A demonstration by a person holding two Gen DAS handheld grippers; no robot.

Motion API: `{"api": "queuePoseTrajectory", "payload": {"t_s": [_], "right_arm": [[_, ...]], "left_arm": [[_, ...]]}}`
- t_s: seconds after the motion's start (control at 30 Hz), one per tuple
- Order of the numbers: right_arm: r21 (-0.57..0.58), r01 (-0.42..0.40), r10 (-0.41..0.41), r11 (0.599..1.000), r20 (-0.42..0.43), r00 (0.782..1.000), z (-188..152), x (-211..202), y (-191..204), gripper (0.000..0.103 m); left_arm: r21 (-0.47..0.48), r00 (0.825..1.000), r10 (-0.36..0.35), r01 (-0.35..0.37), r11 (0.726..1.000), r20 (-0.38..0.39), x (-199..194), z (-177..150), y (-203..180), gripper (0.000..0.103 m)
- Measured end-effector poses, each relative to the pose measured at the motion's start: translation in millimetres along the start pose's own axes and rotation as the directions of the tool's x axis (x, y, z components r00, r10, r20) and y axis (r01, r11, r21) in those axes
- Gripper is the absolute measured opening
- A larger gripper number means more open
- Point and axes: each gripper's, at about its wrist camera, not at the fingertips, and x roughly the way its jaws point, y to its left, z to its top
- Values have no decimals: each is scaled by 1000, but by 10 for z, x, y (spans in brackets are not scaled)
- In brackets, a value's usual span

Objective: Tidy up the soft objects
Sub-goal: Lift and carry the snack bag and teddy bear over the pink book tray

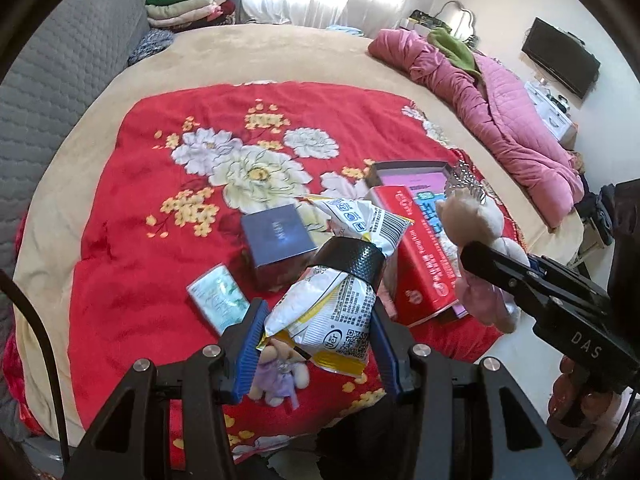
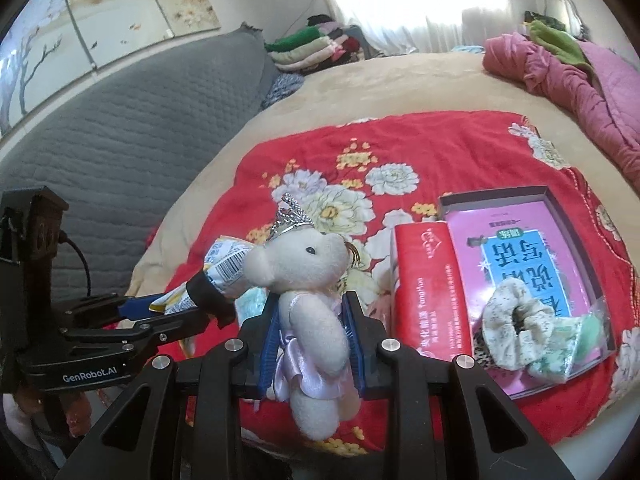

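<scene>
**Two grippers, each loaded, short of the open tray**

Both jaws are closed on cargo. The right gripper clamps a cream plush bear with a silver crown and lilac satin skirt at the waist between blue ribbed pads; the bear's long axis runs upright, across the jaw line, head above and legs hanging below. The left gripper clamps a crinkled white-and-yellow foil snack packet bound by a black band, its long axis pointing forward along the fingers.

Landmark: the shallow grey cardboard tray lined with a pink printed sheet, resting on the red floral blanket. Inside its near end lie a speckled cream fabric scrunchie and a pale green wrapped item. A red rectangular carton stands against the tray's left side, between tray and bear.

Governing relation: the tray lies forward and right of the right jaws, beyond the carton; the right gripper is the nearer. Judged next move: carry the bear over the carton. A second small bear in lilac lies on the blanket beneath the left jaws, well left of the tray.
</scene>
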Motion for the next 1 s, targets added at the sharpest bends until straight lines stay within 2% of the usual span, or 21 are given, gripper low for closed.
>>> {"api": "queuePoseTrajectory", "payload": {"t_s": [0.5,0.77,1.0], "right_arm": [[68,63,-69,996,82,994,66,-492,-398,30],[155,151,-174,976,142,975,69,-912,-858,30],[206,196,-231,959,163,959,41,-1154,-1164,30]], "left_arm": [[84,999,-43,42,996,16,-41,164,-502,50],[131,998,-64,63,989,2,31,236,-814,50],[196,996,-92,89,977,7,74,342,-1214,50]]}}
